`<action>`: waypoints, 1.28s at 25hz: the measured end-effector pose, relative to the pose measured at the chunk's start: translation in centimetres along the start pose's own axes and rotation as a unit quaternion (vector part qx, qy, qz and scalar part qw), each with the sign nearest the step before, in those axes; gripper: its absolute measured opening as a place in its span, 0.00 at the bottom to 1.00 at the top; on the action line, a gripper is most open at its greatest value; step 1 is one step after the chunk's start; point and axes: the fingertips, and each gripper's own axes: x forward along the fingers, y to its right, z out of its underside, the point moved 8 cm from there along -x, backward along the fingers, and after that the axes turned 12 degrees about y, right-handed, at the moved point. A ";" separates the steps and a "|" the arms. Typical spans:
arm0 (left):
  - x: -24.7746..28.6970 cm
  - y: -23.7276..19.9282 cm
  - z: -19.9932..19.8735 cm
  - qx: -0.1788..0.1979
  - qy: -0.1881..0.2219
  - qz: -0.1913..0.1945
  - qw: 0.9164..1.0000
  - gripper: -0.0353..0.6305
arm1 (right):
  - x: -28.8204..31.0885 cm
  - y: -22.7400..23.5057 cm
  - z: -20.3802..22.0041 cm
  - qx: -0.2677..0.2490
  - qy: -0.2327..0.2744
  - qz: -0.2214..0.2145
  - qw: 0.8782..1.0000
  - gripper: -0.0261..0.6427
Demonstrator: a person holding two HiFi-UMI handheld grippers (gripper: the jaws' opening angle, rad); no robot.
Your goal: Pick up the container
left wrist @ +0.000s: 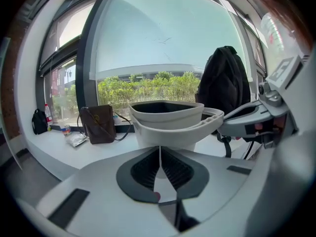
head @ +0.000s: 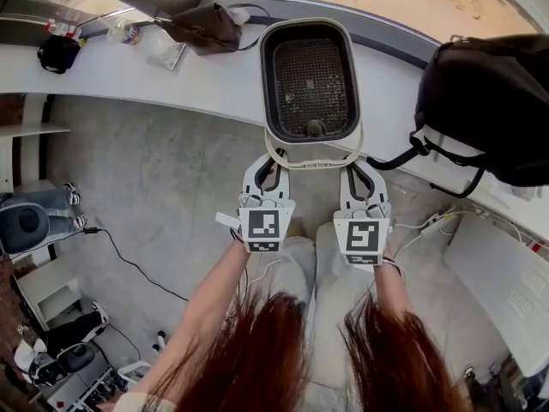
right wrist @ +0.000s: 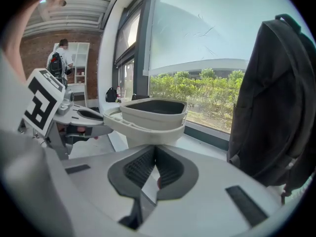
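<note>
White plastic, rounded-rectangular, dark mesh inside: I am counting one container [head: 309, 80]. I am clenching two tongs, left gripper [head: 273, 165] and right gripper [head: 356, 170], on its thin near rim.

Lab-like room: window counter [head: 197, 82], floor cables [head: 133, 267]

Matt white plastic, smooth walls: container [left wrist: 165, 132]. Its inner floor is a dark perforated mesh [head: 309, 80], metal-looking. Shells of left gripper [left wrist: 159, 157] and right gripper [right wrist: 155, 164] are matt white plastic. Their pads [left wrist: 145, 169] are dark, ribbed, rubbery. Black woven cloth, matt: backpack [head: 489, 110]. Brown, leather-like, slight sheen: bag [left wrist: 98, 124]. Smooth white: ledge [head: 171, 88]. Rough grey concrete: floor [head: 154, 196].
</note>
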 end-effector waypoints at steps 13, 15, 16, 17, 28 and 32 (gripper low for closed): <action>-0.7 -1.3 -4.2 0.000 -0.006 -0.026 1.000 0.08 | 0.0 1.3 -4.2 0.010 -0.011 -0.013 1.000 0.07; -0.6 -1.3 -4.6 0.001 -0.004 -0.028 1.000 0.08 | 0.0 1.5 -4.8 0.008 -0.009 -0.016 1.000 0.07; -0.6 -1.3 -4.8 0.001 -0.004 -0.029 1.000 0.08 | -0.1 1.6 -5.0 0.008 -0.009 -0.018 1.000 0.07; -0.7 -1.3 -4.9 0.001 -0.003 -0.031 1.000 0.08 | -0.1 1.7 -5.2 0.008 -0.008 -0.020 1.000 0.07; -1.2 -1.9 -6.8 0.008 -0.004 -0.069 0.998 0.20 | 0.0 2.4 -6.8 0.015 -0.009 -0.037 0.999 0.07; -1.1 -1.6 -7.7 0.042 0.005 -0.069 0.997 0.22 | 0.2 2.7 -7.2 0.014 -0.006 -0.046 0.999 0.07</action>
